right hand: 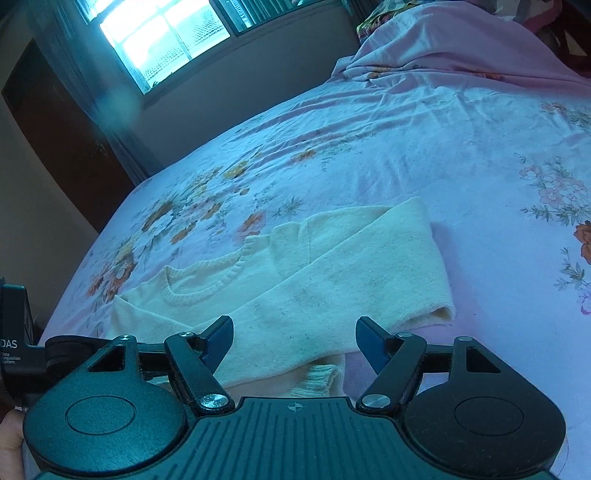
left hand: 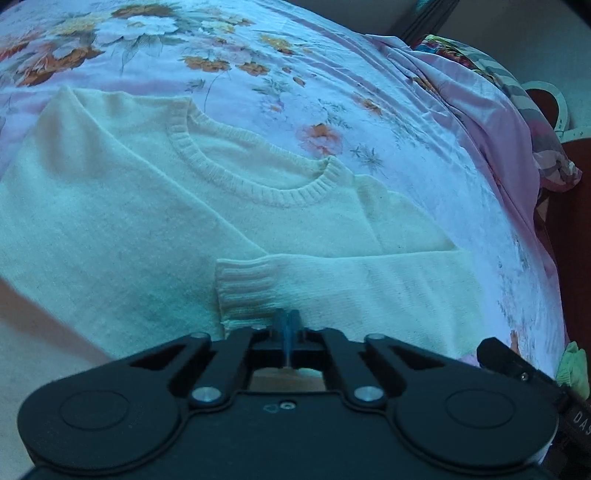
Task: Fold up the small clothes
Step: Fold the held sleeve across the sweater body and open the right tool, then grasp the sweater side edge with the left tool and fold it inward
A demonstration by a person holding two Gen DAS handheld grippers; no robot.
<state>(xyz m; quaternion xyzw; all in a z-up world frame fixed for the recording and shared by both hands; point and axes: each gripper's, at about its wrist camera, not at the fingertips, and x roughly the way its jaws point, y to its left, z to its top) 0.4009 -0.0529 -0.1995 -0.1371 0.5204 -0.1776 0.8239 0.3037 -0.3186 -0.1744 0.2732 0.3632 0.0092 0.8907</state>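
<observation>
A cream knit sweater point(left hand: 147, 221) lies flat on the floral bedsheet point(left hand: 295, 74), neckline up. Its right sleeve point(left hand: 369, 280) is folded across the body, and the ribbed cuff point(left hand: 247, 284) lies at mid-chest. My left gripper point(left hand: 289, 317) is shut, its blue pads pressed together at the sleeve's near edge by the cuff; I cannot tell whether fabric is pinched. In the right wrist view the sweater point(right hand: 314, 280) lies ahead with its side folded in. My right gripper point(right hand: 294, 332) is open and empty, just above the sweater's near part.
The pink floral sheet point(right hand: 443, 147) covers the whole bed. Rumpled bedding and a pillow point(left hand: 480, 74) lie at the bed's far right corner. A window point(right hand: 162, 33) and a dark door point(right hand: 55, 129) are beyond the bed. The bed's right edge point(left hand: 546, 258) drops off.
</observation>
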